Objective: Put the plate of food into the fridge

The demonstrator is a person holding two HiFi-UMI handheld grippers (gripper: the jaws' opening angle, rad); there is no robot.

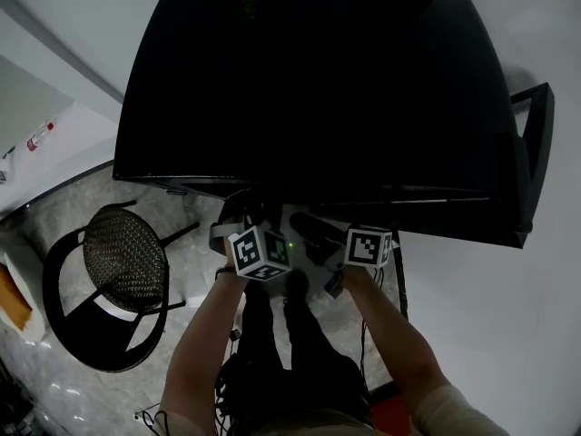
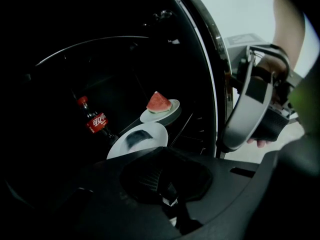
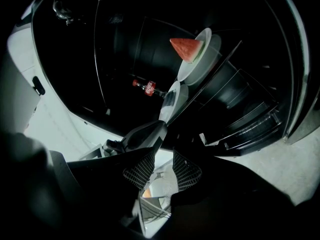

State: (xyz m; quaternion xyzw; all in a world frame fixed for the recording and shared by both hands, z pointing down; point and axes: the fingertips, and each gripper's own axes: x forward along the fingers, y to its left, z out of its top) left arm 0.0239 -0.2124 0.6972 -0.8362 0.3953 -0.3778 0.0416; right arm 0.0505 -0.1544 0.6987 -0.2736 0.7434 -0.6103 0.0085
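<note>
Left tongs (image 2: 160,181) are closed tight on the near rim of the white plate (image 2: 154,134), which carries a dark piece of food (image 2: 136,139) and sits low in the open black fridge (image 1: 318,80), at the centre of the left gripper view. Right tongs (image 3: 162,170) stand wide, their 2 mesh pads (image 3: 137,170) apart with only pale floor showing between them. They hang just right of the left pair, outside the fridge mouth.

In the head view both bare forearms (image 1: 204,334) come up from the bottom edge and meet at the centre. The 2 marker cubes (image 1: 259,251) sit side by side just below the fridge's front edge, the left one tipped down more steeply. At the right of the left gripper view a hand (image 2: 274,66) wraps the right handle.

Behind the held plate, a 2nd plate (image 2: 173,108) with a watermelon wedge (image 2: 159,103) rests on the shelf. A cola bottle (image 2: 95,121) leans to its left. The fridge door (image 1: 536,153) stands open at the right. A round-seated chair (image 1: 123,262) is at the lower left on the floor.
</note>
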